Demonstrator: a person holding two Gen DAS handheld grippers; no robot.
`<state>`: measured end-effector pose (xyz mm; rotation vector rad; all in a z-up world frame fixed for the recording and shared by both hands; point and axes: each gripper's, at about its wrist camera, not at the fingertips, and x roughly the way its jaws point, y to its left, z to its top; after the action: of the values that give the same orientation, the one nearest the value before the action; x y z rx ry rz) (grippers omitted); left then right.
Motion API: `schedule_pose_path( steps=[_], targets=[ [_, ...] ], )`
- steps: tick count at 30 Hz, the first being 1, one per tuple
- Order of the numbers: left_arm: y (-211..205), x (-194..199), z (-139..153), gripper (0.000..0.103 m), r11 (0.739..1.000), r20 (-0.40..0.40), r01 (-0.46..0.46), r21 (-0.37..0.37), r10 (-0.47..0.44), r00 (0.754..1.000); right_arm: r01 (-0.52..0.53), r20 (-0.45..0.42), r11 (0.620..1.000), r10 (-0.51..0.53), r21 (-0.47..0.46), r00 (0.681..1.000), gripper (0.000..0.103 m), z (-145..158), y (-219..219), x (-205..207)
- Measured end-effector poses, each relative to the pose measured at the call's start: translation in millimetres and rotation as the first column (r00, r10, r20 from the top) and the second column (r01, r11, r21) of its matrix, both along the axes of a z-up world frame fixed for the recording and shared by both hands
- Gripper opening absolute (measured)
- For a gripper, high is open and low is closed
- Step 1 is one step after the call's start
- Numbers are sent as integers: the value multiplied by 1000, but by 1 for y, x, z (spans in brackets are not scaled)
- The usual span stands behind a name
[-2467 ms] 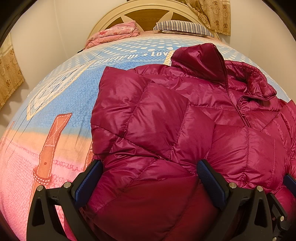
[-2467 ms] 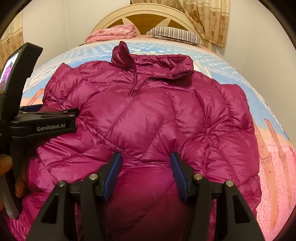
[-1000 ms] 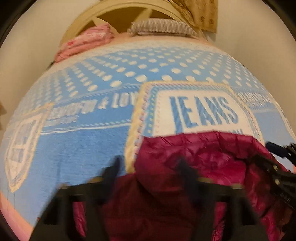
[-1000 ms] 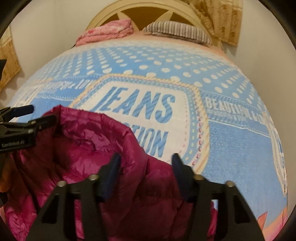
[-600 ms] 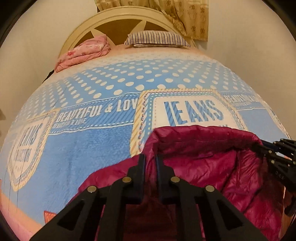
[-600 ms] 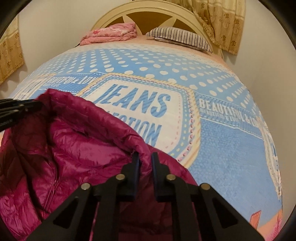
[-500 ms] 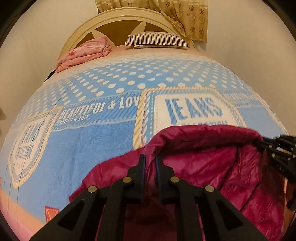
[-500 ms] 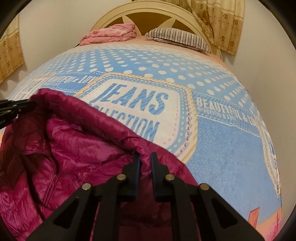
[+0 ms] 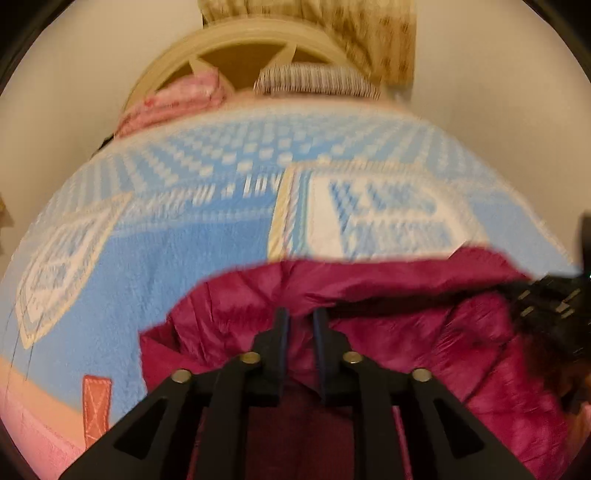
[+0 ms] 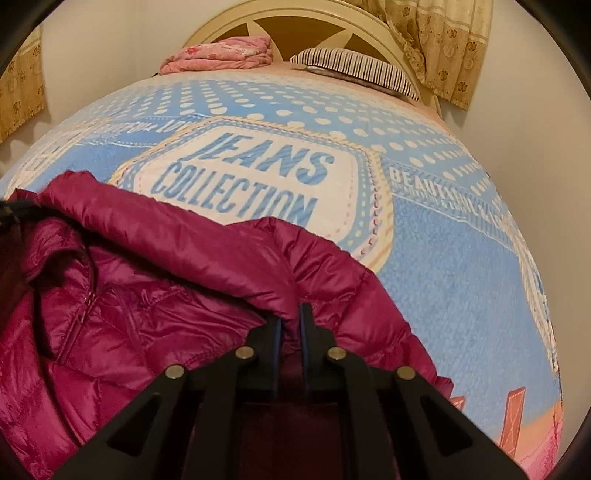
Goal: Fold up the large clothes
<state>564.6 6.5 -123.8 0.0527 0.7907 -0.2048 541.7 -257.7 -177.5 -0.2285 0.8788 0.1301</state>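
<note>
While our left gripper point(image 9: 300, 325) has its jaws opening, shiny magenta quilted down jacket point(image 10: 155, 295) fabric sits between them; view is blurred, so we can't confirm pad contact. Our right gripper point(image 10: 290, 321) is clamped narrow on the jacket's folded edge. Jacket lies bunched on the blue "JEANS COLLECTION" bedspread point(image 10: 461, 258), just below that lettering.

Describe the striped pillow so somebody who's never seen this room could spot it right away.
Start at the bed with the blue blanket and look to its far end, at the cream arched headboard. The striped pillow lies flat at its foot, on the side nearer the patterned curtain. Its thin dark and white stripes set it apart from the folded pink floral bedding beside it.
</note>
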Motion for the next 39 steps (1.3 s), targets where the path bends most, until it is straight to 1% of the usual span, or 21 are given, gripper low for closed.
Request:
schedule_pose_path(
  steps=[1, 2, 3, 4, 5, 7, 9, 12, 14, 17, 20, 21, 22, 24, 27, 29, 30, 32, 34, 36, 39],
  targets=[
    [0, -2, 9, 51, 1000, 26, -4, -18, 5, 1000, 0, 1, 1000, 0, 0, 1000, 10, -1, 0, 0],
    [1, -3, 18, 68, 999, 55, -22, -32, 24, 998, 0, 2, 1000, 0, 1, 1000, 10, -2, 0, 0],
    [0, -2, 24, 94, 998, 78, -44, -40, 47, 996, 1, 3, 1000, -1, 0, 1000, 10, -3, 0, -1],
    [0, -1, 30, 95, 996, 110, -64, -58, 70, 992, 0, 5, 1000, 0, -3, 1000, 10, -4, 0, -1],
    [-3, 4, 31, 95, 996, 117, -65, -67, 72, 990, -2, 7, 1000, 2, -6, 1000, 10, -5, 1, -2],
    [-14, 21, 22, 95, 997, 69, -77, -32, 79, 994, -4, 9, 1000, 5, -7, 1000, 10, -7, 1, -3],
    [-25, 37, 2, 95, 992, 19, -121, 38, 120, 993, -4, 9, 1000, 4, -2, 1000, 10, -7, 0, -3],
    [-28, 48, -30, 95, 978, -47, -167, 125, 174, 984, -2, 13, 1000, 2, 0, 1000, 10, -7, 0, -4],
    [-27, 46, -43, 95, 975, -73, -166, 147, 178, 981, -5, 15, 1000, 5, 1, 1000, 10, -7, 0, -5],
    [-22, 42, -53, 95, 976, -81, -161, 147, 174, 981, -17, 20, 1000, 17, 4, 1000, 12, -4, -2, -8],
    [-24, 42, -54, 95, 976, -84, -159, 149, 173, 981, -26, 12, 998, 26, 55, 1000, 25, 8, -10, -13],
    [-25, 42, -55, 95, 976, -84, -154, 151, 168, 982, -13, 9, 998, 12, 59, 1000, 34, 13, -13, -15],
    [-26, 40, -55, 95, 977, -84, -151, 153, 165, 983, -5, 12, 997, 4, 78, 1000, 39, 19, -16, -17],
    [-27, 40, -57, 95, 977, -85, -143, 158, 158, 984, 27, 25, 994, -29, 108, 999, 43, 33, -22, -21],
    [-28, 39, -55, 95, 978, -86, -142, 153, 156, 984, 77, 57, 982, -88, 174, 995, 49, 51, -25, -21],
    [-28, 39, -51, 95, 977, -81, -152, 152, 165, 983, 103, 59, 969, -119, 223, 991, 51, 56, -21, -14],
    [-28, 37, -45, 95, 978, -68, -160, 138, 170, 983, 94, 54, 965, -111, 245, 992, 52, 56, -15, -8],
    [-28, 32, -25, 95, 983, -24, -168, 72, 170, 985, 83, 49, 968, -98, 239, 994, 52, 52, 2, 5],
    [-32, 31, -9, 95, 988, 1, -153, 15, 153, 988, 74, 40, 960, -88, 271, 995, 52, 47, 13, 18],
    [-41, 36, -4, 95, 993, -7, -116, -29, 116, 993, 71, 22, 959, -80, 276, 997, 52, 41, 21, 25],
    [-47, 47, -20, 95, 995, -60, -96, -35, 94, 994, 64, -7, 964, -65, 258, 998, 52, 29, 31, 30]
  ],
)
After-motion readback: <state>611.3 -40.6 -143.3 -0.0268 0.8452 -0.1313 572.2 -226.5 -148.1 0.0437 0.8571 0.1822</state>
